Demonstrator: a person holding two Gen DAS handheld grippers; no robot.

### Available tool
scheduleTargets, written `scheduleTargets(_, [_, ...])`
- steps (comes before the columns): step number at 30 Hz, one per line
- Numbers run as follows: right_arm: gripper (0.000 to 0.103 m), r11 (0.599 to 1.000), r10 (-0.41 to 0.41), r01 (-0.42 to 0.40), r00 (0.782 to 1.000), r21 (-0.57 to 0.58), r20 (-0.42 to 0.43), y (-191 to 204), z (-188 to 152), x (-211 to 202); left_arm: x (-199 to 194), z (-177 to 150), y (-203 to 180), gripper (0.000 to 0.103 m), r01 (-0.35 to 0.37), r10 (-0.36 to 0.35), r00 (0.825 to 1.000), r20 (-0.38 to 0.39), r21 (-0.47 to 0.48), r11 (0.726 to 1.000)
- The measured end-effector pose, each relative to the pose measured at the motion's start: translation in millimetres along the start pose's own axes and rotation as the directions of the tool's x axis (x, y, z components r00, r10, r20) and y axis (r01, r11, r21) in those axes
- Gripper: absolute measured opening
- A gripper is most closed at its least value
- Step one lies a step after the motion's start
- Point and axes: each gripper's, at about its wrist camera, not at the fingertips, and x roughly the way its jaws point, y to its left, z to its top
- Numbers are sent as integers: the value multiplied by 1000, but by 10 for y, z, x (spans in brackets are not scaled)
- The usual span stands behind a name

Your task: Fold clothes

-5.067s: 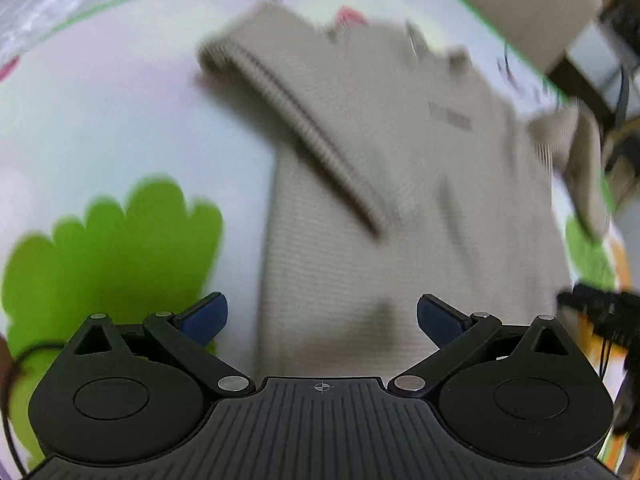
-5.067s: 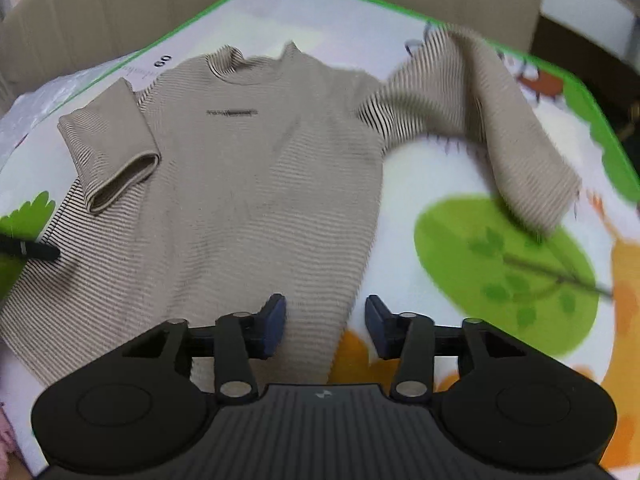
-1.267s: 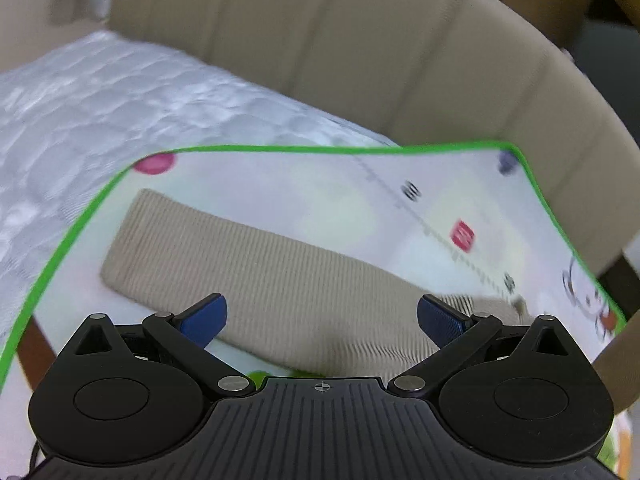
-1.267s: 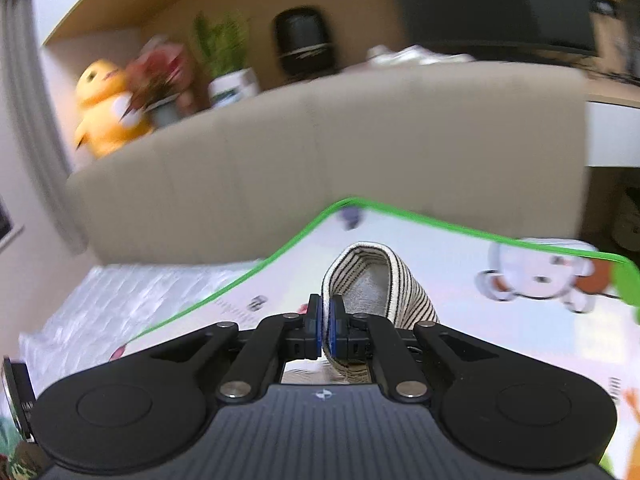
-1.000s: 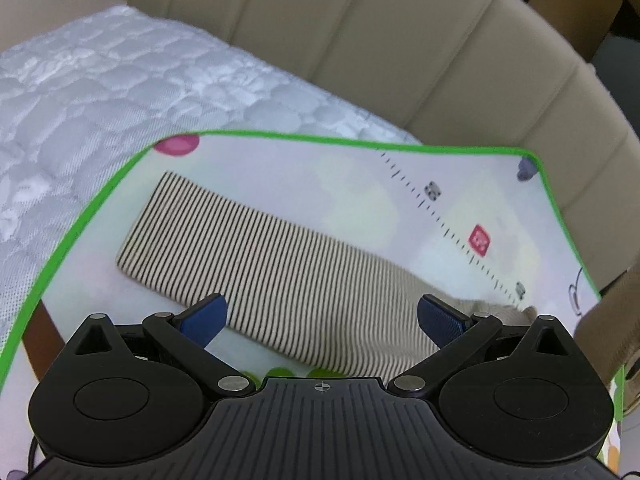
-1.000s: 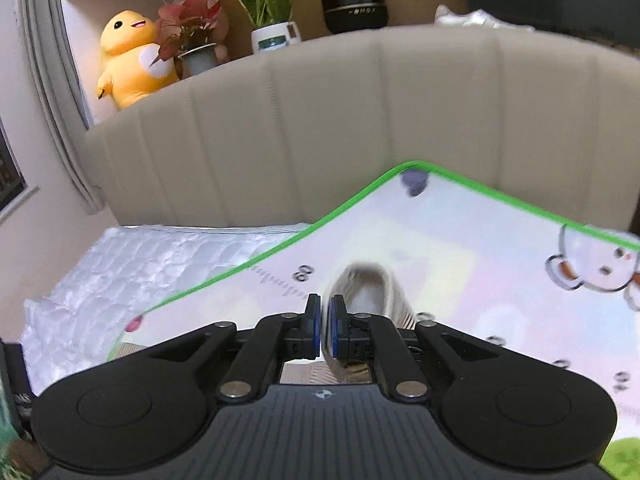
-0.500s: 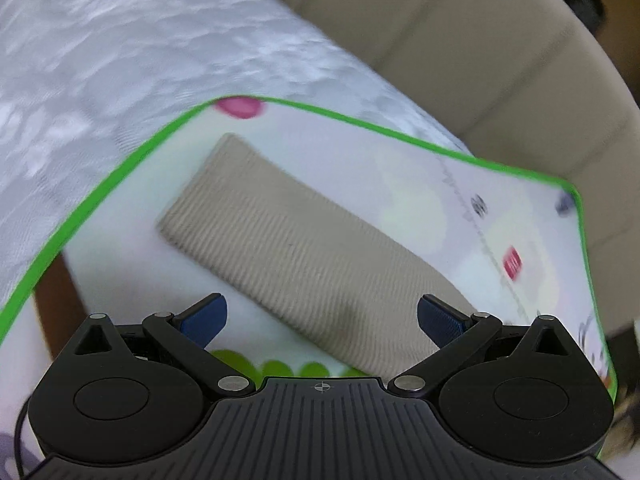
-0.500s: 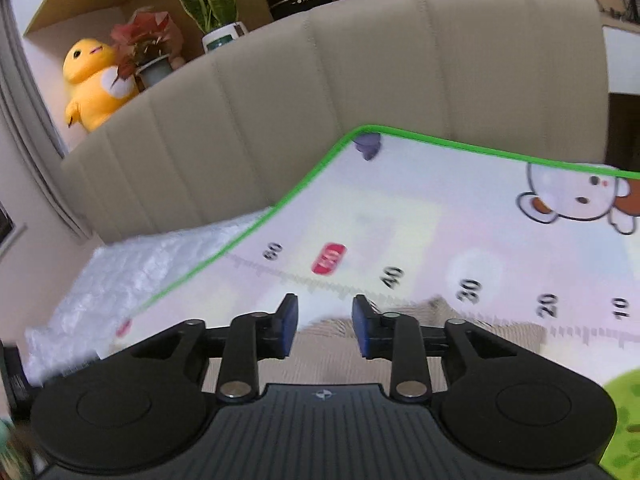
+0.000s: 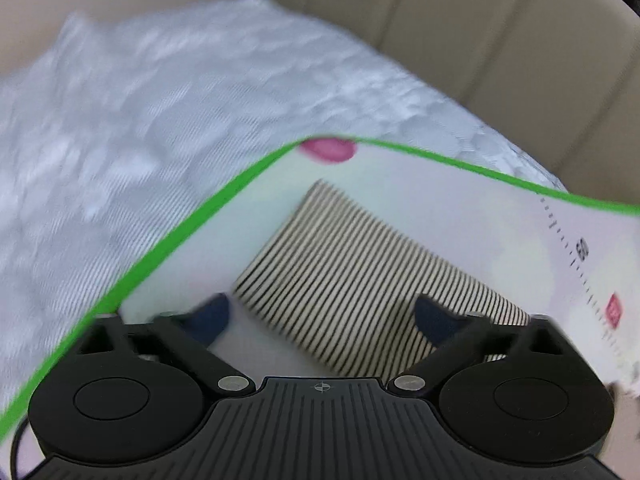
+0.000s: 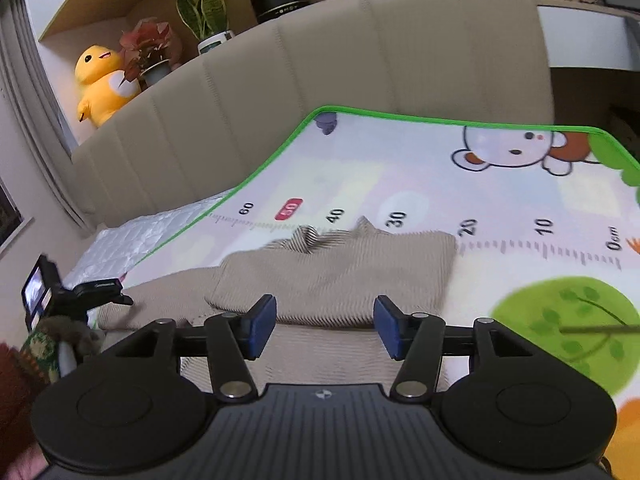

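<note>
A: One beige knit sweater with fine dark stripes lies flat on the cartoon-printed play mat with the green border, its collar up near the printed ruler marks. One sleeve looks folded across the chest; the other sleeve stretches out toward the mat's corner, next to the white quilted mattress cover.

B: And the grippers?

A: The right gripper hovers over the body of the sweater with its fingers spread wide, holding nothing. The left gripper is wide apart too, straddling the outstretched sleeve, also empty. That view is blurred, so I cannot tell if its tips touch the cloth.

B: What could go wrong?

A: I judge the outstretched sleeve is next. Pinching only the top layer, or too close to the cuff, could let the sleeve sag and land crooked. Catching the mat along with the knit could drag the whole garment and undo the fold already lying across the chest.
</note>
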Motion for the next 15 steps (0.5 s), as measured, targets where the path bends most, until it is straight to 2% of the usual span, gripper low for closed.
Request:
scheduleTargets(1, [58, 1000, -3, 3, 1000, 6, 15, -38, -46, -44, -56, -5, -67, 47, 10, -11, 1000, 23, 29, 1000])
scheduleTargets(3, [63, 999, -7, 4, 999, 49, 52, -148, -108, -132, -167, -15, -201, 20, 28, -34, 997, 69, 87, 996])
scheduleTargets(6, [65, 990, -4, -8, 996, 138, 90, -347, -67, -241, -334, -29, -401, 18, 49, -73, 988, 134, 175, 983])
scheduleTargets(10, [77, 976, -14, -26, 983, 215, 184, -580, 71, -456, -557, -49, -669, 16, 67, -133, 968, 215, 292, 954])
scheduleTargets(12, [78, 963, -10, -51, 974, 264, 227, -681, 134, -558, -800, -66, -919, 10, 98, -198, 947, 254, 357, 929])
scheduleTargets(15, [80, 946, -11, -82, 959, 313, 285, -804, 184, -698, -1109, -84, -1328, 10, 162, -291, 920, 261, 423, 892])
